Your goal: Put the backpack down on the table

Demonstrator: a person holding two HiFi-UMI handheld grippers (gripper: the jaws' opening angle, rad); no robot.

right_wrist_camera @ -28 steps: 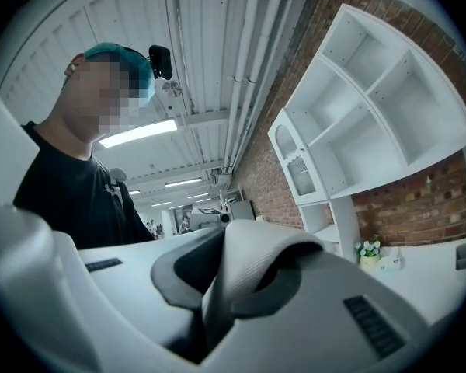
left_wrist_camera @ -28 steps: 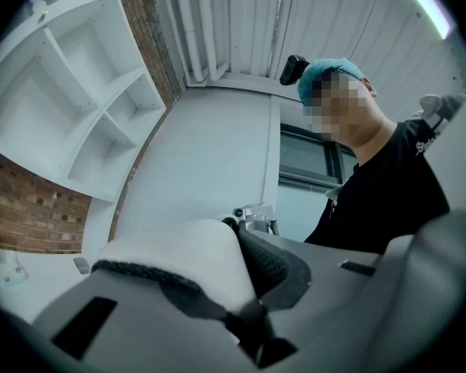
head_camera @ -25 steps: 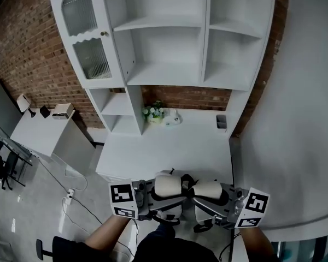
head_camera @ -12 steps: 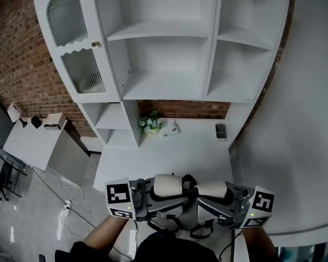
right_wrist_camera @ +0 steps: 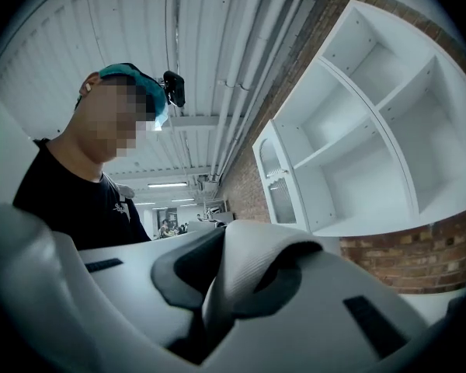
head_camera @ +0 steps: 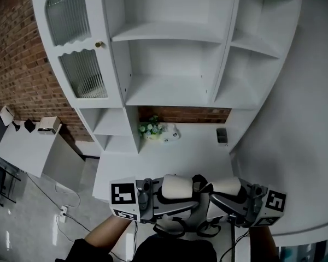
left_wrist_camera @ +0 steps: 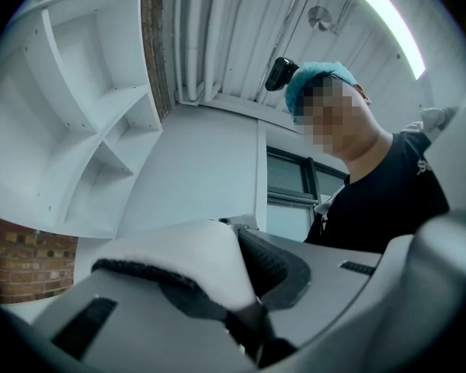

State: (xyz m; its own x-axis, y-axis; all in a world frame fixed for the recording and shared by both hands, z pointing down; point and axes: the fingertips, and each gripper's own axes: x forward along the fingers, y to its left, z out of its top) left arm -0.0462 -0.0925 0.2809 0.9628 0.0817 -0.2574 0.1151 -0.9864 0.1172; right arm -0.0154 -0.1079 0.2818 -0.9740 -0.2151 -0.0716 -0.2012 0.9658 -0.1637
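Note:
The backpack hangs close to my body at the bottom of the head view. Its two cream padded shoulder straps show, one (head_camera: 177, 186) on the left and one (head_camera: 227, 185) on the right, with black webbing loops (head_camera: 172, 229) dangling below; its body is mostly hidden. My left gripper (head_camera: 175, 200) is shut on the left strap (left_wrist_camera: 190, 255). My right gripper (head_camera: 225, 201) is shut on the right strap (right_wrist_camera: 248, 274). Both point inward, toward each other, just short of the front edge of the white table (head_camera: 169, 157).
At the back of the table stand a small flower pot (head_camera: 149, 128), a white object (head_camera: 173, 131) and a dark cup (head_camera: 222, 135). A tall white shelf unit (head_camera: 169, 89) with a glass-door cabinet (head_camera: 76, 53) rises above. A white wall (head_camera: 300, 119) runs along the right, and a side desk (head_camera: 27, 146) stands left.
Both grippers have carried the straps forward toward the table and slightly up. The shelf unit now looks larger and nearer. Both grips are unchanged.

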